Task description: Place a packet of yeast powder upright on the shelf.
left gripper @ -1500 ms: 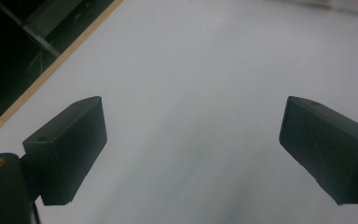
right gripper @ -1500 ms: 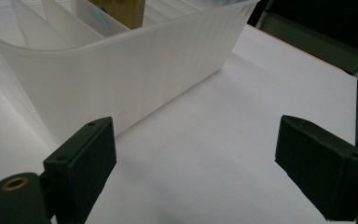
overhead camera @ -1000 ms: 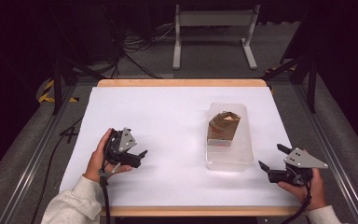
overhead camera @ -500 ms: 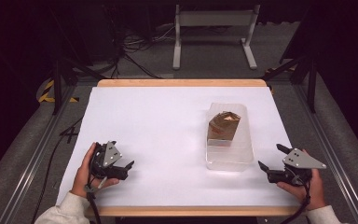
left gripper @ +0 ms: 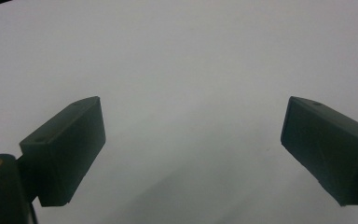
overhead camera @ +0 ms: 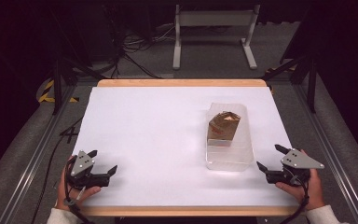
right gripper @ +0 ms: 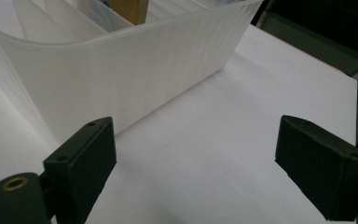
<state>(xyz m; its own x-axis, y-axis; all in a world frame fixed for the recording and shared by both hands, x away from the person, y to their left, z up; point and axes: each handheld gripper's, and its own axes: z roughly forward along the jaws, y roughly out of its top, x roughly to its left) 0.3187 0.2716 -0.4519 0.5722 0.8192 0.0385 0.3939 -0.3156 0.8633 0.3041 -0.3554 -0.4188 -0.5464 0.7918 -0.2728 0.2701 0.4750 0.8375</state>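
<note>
Though tub [overhead camera: 229, 158] clear, ribbed, brown bag [overhead camera: 223, 125] upright inside, top crumpled.

White-topped table [overhead camera: 168, 140] with wooden edging stands on grey carpeted floor [overhead camera: 23, 154]. Beyond it, a white metal frame [overhead camera: 212, 28] and loose black cables [overhead camera: 135, 46]. Yellow-black hazard tape [overhead camera: 46, 91] at left. Surroundings dark, unlit.
</note>
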